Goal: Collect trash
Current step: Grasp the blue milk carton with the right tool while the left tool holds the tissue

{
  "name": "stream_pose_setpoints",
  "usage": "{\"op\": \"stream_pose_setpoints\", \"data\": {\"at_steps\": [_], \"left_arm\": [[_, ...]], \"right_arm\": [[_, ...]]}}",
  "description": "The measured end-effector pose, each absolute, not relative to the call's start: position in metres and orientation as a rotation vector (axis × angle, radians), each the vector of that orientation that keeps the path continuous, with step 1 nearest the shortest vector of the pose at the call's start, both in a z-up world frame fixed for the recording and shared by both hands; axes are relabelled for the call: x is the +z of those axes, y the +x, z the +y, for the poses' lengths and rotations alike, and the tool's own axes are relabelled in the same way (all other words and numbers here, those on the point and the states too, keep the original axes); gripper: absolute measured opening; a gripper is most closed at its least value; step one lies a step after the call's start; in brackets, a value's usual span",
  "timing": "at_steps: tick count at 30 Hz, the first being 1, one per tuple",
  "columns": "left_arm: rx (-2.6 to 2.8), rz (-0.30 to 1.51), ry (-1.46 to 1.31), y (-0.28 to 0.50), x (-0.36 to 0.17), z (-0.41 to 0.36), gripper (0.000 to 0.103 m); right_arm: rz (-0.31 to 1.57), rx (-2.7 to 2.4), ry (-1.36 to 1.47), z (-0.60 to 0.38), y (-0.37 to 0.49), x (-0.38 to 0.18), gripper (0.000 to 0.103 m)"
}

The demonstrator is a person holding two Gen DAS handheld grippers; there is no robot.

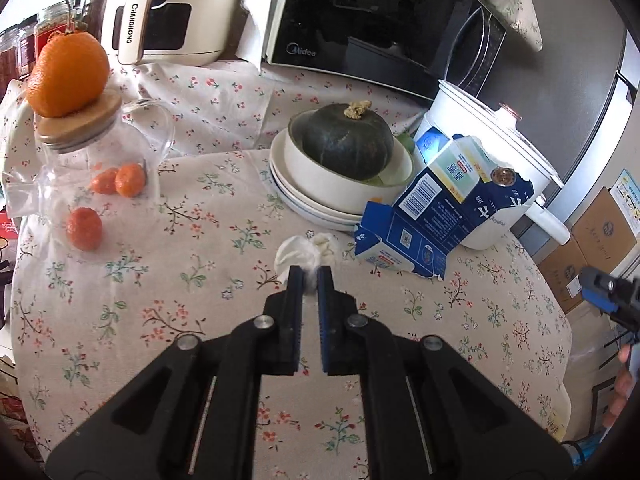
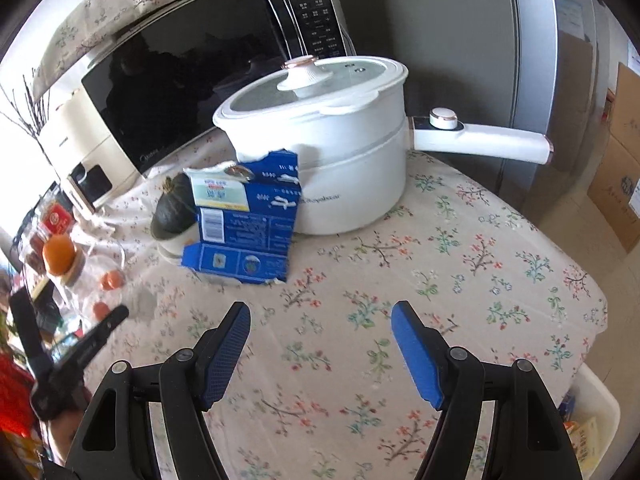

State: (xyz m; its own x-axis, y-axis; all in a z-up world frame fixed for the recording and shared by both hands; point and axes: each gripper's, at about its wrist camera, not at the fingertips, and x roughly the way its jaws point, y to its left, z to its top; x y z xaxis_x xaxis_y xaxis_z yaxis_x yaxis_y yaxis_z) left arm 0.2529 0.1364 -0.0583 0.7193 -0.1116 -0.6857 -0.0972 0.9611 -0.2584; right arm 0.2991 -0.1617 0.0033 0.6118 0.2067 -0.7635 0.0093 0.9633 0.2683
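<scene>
My left gripper [image 1: 311, 278] is shut on a crumpled white tissue [image 1: 304, 254], which bulges out beyond its fingertips just above the floral tablecloth [image 1: 200, 280]. A torn, flattened blue milk carton [image 1: 440, 212] leans against a white electric pot [image 1: 492, 152], to the right of the tissue. In the right wrist view the same carton [image 2: 244, 224] stands in front of the pot [image 2: 328, 152]. My right gripper [image 2: 320, 320] hangs open over bare tablecloth in front of the carton, nothing between its blue pads. The left gripper's arm [image 2: 80, 348] shows at that view's left edge.
A dark green squash [image 1: 346, 144] sits in stacked white bowls [image 1: 320, 196]. A glass jar [image 1: 96, 168] with a wooden lid carries an orange [image 1: 68, 76]; small oranges lie nearby. A microwave [image 1: 380, 24] and an air fryer [image 1: 160, 20] stand behind. A white bin [image 2: 592, 420] sits below the table's right edge.
</scene>
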Motion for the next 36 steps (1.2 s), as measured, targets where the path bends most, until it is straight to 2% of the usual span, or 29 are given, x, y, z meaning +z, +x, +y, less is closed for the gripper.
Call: {"op": "stream_pose_setpoints", "data": {"at_steps": [6,11,16,21,24,25,26,28,33,36], "left_arm": [[0.005,0.751,-0.373,0.247,-0.051,0.164,0.008],[0.006,0.751,-0.412,0.247,-0.054,0.175,0.008],[0.013,0.752,-0.426,0.251,-0.059,0.179,0.008],[0.021,0.75,-0.432,0.252,-0.06,0.181,0.008],[0.025,0.749,-0.431,0.252,-0.06,0.183,0.008],[0.026,0.749,-0.427,0.251,-0.059,0.183,0.008],[0.029,0.748,-0.421,0.251,-0.059,0.183,0.008],[0.032,0.748,-0.415,0.249,-0.057,0.184,0.008],[0.028,0.743,-0.411,0.24,-0.047,0.185,0.008],[0.019,0.739,-0.392,0.233,-0.04,0.183,0.008]], "right_arm": [[0.84,0.101,0.458,-0.126,0.345,0.02,0.072],[0.847,0.054,0.644,-0.104,0.383,0.006,0.06],[0.811,-0.013,0.736,-0.096,0.408,0.003,0.058],[0.821,-0.069,0.785,-0.094,0.427,-0.004,0.048],[0.862,-0.103,0.81,-0.094,0.435,-0.016,0.031],[0.878,-0.098,0.817,-0.093,0.436,-0.02,0.015],[0.892,-0.094,0.817,-0.093,0.436,-0.024,0.009],[0.903,-0.085,0.805,-0.094,0.433,-0.028,0.004],[0.923,-0.068,0.728,-0.109,0.411,-0.034,0.002],[0.895,0.021,0.699,-0.127,0.396,-0.038,0.006]]}}
